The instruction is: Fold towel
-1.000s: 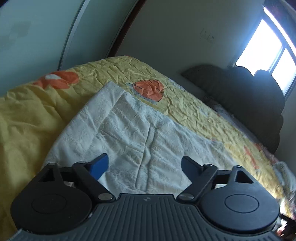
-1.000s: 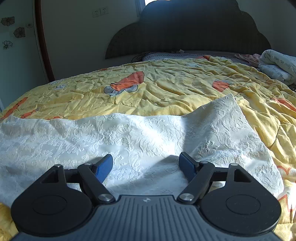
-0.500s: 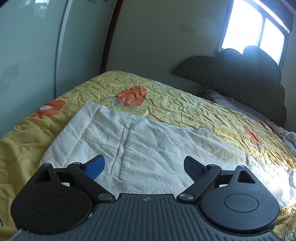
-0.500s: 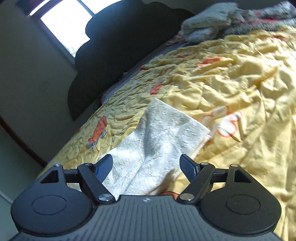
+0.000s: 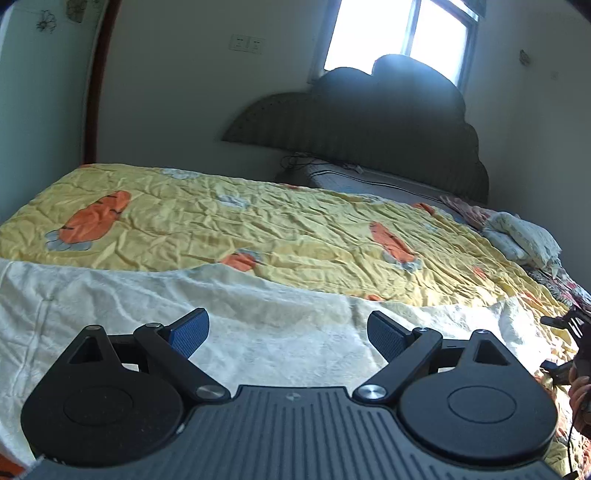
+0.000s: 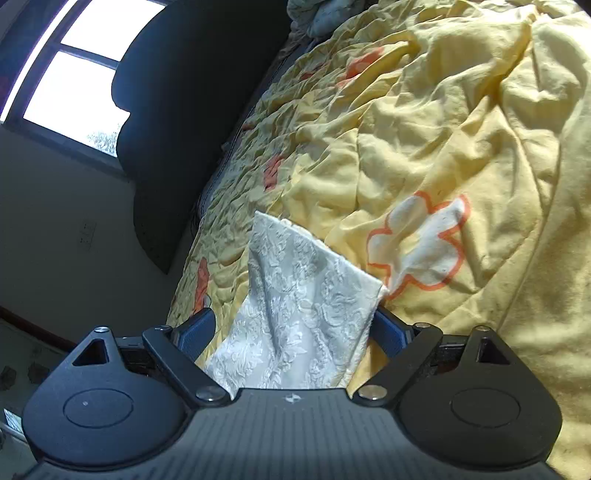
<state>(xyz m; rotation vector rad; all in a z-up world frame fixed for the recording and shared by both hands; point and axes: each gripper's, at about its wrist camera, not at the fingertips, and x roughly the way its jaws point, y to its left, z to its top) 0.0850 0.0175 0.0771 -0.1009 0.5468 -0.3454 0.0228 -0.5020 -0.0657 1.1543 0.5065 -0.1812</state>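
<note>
A white embossed towel [image 5: 258,317] lies spread along the near part of a yellow quilt [image 5: 295,229]. My left gripper [image 5: 288,334] hovers open above the towel's near edge, with nothing between its blue pads. In the right wrist view the camera is rolled to the side, and the towel's right end [image 6: 306,302] runs between the fingers of my right gripper [image 6: 293,332]. That gripper is open; the towel's edge touches the right pad. The other gripper [image 5: 569,343] and a hand show at the right edge of the left wrist view.
The yellow quilt [image 6: 443,147] with orange carrot prints covers the whole bed. A dark headboard [image 5: 388,122] stands under a bright window [image 5: 399,33]. Folded bedding [image 5: 524,240] lies at the far right near the pillows. A wall runs along the bed's left side.
My left gripper has swung right and now faces the headboard across the towel. My right gripper has rolled sideways and moved to the towel's right end, which now lies between its open fingers.
</note>
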